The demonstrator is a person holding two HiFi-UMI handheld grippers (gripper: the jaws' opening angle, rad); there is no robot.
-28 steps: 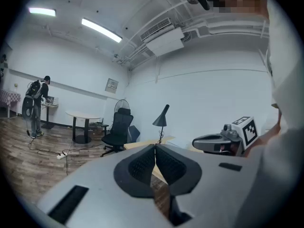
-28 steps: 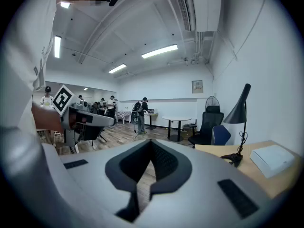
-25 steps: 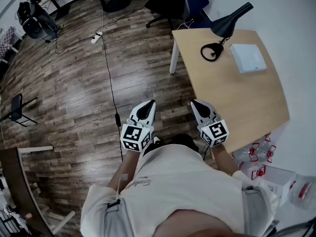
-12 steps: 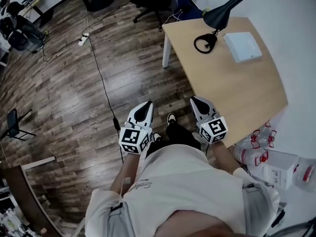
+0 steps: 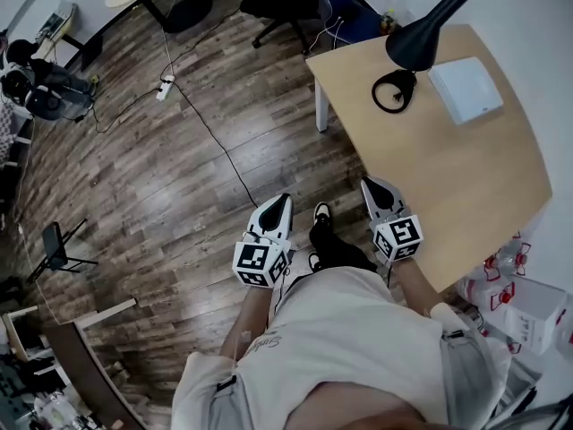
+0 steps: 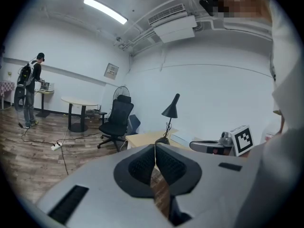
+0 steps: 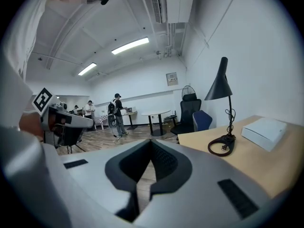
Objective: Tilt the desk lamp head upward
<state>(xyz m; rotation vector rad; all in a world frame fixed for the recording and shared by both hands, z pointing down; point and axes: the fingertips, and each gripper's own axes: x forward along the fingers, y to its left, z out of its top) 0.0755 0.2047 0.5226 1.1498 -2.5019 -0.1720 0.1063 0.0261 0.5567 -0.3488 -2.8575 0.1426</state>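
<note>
Running across the dark wood-plank floor [image 5: 179, 168] at left, a black cable [image 5: 215, 141] leads to a white power strip [image 5: 164, 89]. The white left gripper [image 5: 279, 202] hangs over the floor, jaws pressed together on nothing. The white right gripper [image 5: 374, 186], likewise closed and empty, is at the light wooden desk [image 5: 448, 168] edge. The black cone-headed desk lamp [image 5: 421, 38] stands at the desk's far end, just beside a flat white box [image 5: 466, 90], well apart from both grippers.

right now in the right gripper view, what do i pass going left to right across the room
left gripper → person with a backpack → round table → black office chair → desk lamp → white box
</note>
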